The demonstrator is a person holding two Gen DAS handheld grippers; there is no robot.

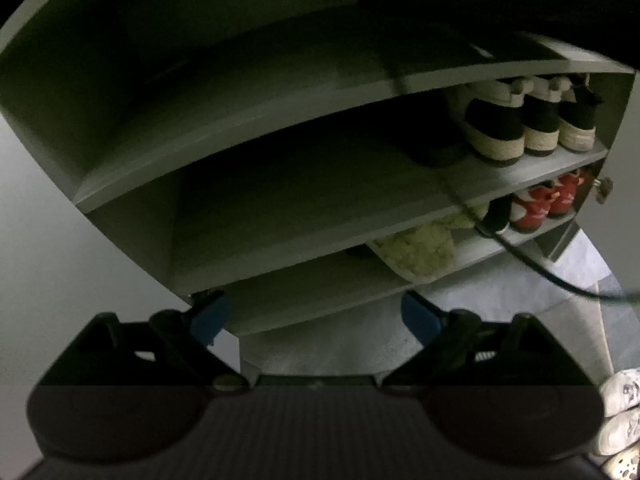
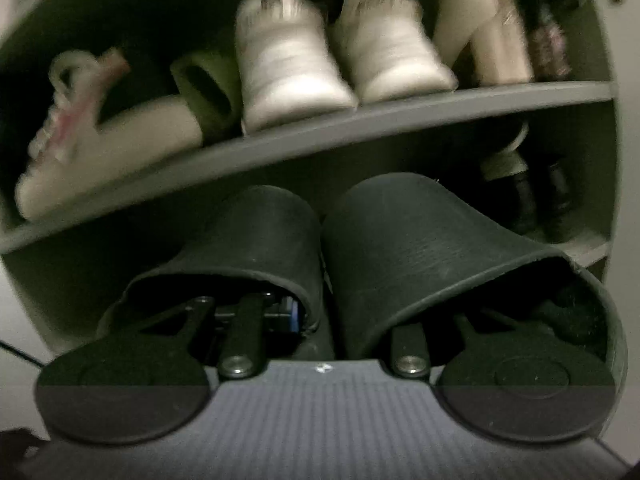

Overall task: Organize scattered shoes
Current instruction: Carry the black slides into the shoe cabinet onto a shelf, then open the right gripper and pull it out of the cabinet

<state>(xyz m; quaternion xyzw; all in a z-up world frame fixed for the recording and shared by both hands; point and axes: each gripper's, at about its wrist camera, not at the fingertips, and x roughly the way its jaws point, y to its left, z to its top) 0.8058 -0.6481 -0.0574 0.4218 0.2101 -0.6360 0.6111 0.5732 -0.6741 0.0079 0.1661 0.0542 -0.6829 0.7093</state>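
Home entryway, shoe storage, as I see it from both wrist cameras. Grey open shoe rack (image 1: 280, 92) with several shelves, stocked: black-and-cream sneakers (image 1: 532, 120), red pair (image 1: 544, 204), white sneakers (image 2: 288, 72), heeled boot (image 2: 480, 32). Pale tiled floor (image 1: 500, 292) below; more white shoes (image 1: 620, 412) lying loose.

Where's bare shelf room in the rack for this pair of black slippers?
The shelf board is bare left of the black espadrilles, and the tier above looks bare too. Crowded: the lower shelf with red sneakers, and the upper shelf by the white sneakers. The right gripper holds the black slippers.
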